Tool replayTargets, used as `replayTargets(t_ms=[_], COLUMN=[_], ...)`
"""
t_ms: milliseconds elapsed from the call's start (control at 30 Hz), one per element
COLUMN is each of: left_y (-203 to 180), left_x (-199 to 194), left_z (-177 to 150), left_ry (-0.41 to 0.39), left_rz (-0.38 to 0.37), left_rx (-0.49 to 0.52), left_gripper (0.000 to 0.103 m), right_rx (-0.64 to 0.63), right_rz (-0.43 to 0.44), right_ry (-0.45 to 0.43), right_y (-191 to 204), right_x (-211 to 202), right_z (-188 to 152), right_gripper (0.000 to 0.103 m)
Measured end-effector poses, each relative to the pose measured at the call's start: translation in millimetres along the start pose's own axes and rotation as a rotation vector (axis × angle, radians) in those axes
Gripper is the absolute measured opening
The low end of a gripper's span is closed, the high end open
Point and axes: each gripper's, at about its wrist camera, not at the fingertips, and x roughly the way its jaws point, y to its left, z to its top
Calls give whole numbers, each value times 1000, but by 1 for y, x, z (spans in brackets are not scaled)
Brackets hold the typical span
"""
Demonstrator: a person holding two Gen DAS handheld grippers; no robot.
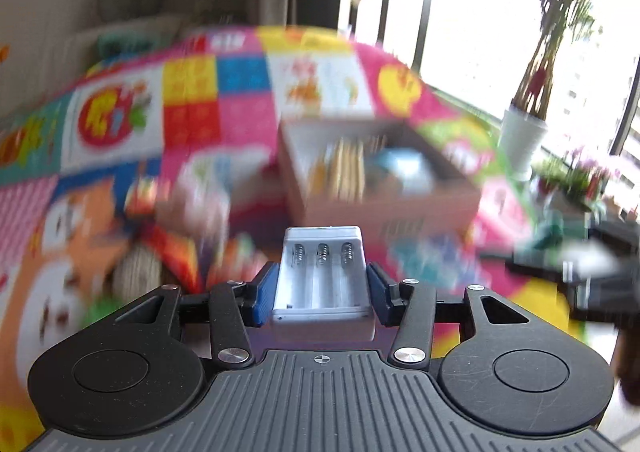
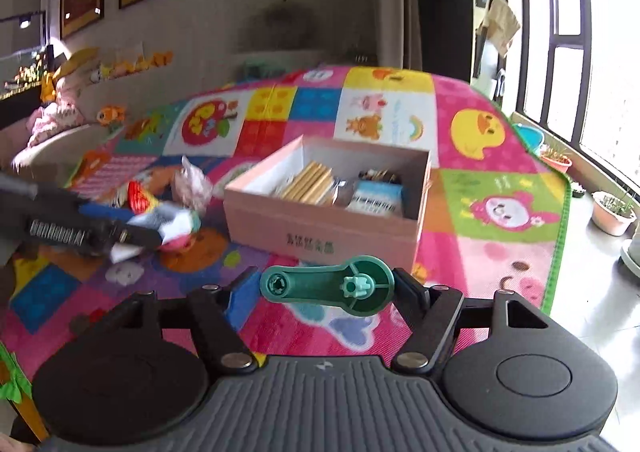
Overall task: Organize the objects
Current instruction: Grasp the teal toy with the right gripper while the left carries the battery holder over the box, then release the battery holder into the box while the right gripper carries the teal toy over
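My left gripper (image 1: 322,284) is shut on a white battery holder (image 1: 322,252) with three spring slots, both blue pads (image 1: 266,292) pressing its sides. My right gripper (image 2: 324,286) is shut on a green plastic crank-shaped piece (image 2: 360,288), held lengthwise between the fingers. Beyond both grippers, an open pink cardboard box (image 2: 320,228) (image 1: 384,208) sits on the mat with wooden sticks (image 2: 312,182) and a blue packet (image 2: 376,200) inside. In the right wrist view the left gripper (image 2: 160,232) shows at the left with its white load. The left wrist view is blurred.
A colourful patchwork play mat (image 2: 500,212) covers the floor. Loose packets and small items (image 2: 160,200) lie left of the box. Potted plants (image 2: 614,212) (image 1: 522,140) stand by the window on the right. A sofa with plush toys (image 2: 68,112) is at far left.
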Motion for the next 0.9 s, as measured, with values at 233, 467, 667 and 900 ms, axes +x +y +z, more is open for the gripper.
replayTargets(t_ms=[233, 467, 667, 900], left_y=[-12, -3, 15, 17], left_x=[74, 107, 55, 15], left_z=[65, 57, 30, -49], left_ry=[-124, -109, -127, 5], left_rz=[-25, -52, -79, -80], left_rx=[-90, -228, -231, -145], left_gripper=[53, 51, 47, 34], right_rx=[63, 77, 95, 124], right_rz=[-11, -43, -27, 81], right_ry=[-22, -6, 40, 52], right_y=[-17, -30, -35, -41], right_x=[-2, -2, 7, 23], right_z=[-2, -9, -12, 41], right_gripper=[71, 71, 71, 71])
